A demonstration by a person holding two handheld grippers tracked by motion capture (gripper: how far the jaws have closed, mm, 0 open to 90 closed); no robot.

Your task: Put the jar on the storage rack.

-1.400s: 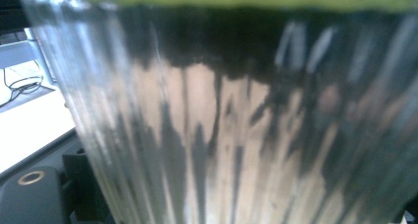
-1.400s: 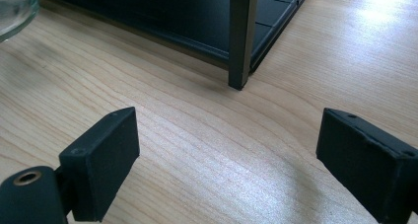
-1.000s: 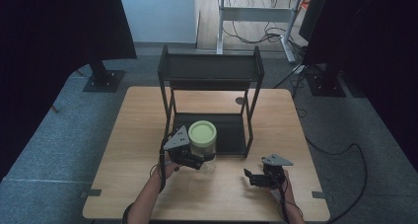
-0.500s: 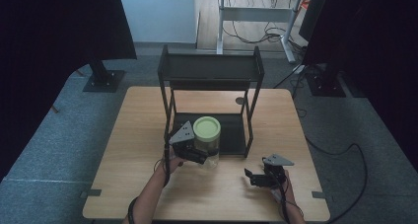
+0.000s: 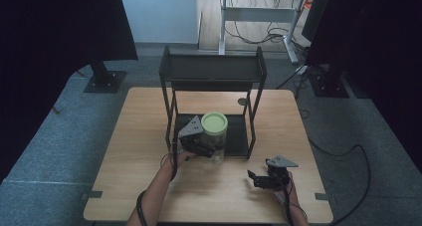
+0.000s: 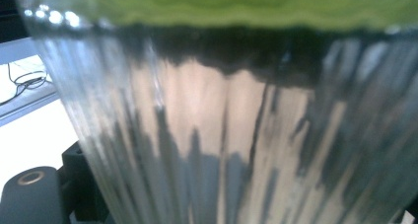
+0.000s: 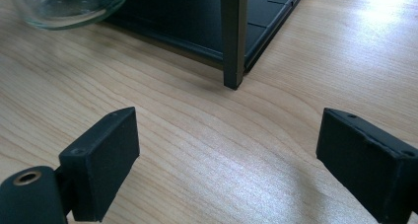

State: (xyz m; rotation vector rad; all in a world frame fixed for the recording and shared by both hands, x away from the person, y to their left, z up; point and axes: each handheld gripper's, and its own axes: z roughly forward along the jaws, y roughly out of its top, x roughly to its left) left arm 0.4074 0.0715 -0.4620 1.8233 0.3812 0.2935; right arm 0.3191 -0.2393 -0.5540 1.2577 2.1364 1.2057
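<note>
A: At the rack's (image 5: 213,76) front edge, the jar (image 5: 215,139) with the green lid (image 5: 214,122) is sitting in the left gripper (image 5: 201,147), which is clamping its ribbed glass side. Its base is hanging at the lip of the bottom shelf (image 5: 238,136), partly over the table (image 5: 134,131).

B: Touching down or lifted?

A: Can't tell. In the right gripper view the jar base (image 7: 69,4) is showing at the top left corner, cut off, looking close to the wood beside the shelf edge, but contact isn't readable.

B: Progress?

A: Judging it as shelving the jar: grasp is done, jar is arriving at the rack, and placing plus letting go are still pending. Which shelf it's heading for is unclear; the lower one looks likelier from the height.

B: Right side?

A: The right gripper (image 5: 260,179) is idling near the table's front right, well apart from the jar, jaws spread wide with nothing between them. It's facing the rack's front leg (image 7: 233,36).

B: Anything hidden?

A: In the left gripper view the glass (image 6: 226,135) is pressing right up to the camera, blurred, lid only a green band on top. One jaw is peeking at the bottom left; the other is cut off. Whether the jar is holding anything is hard to say.
</note>
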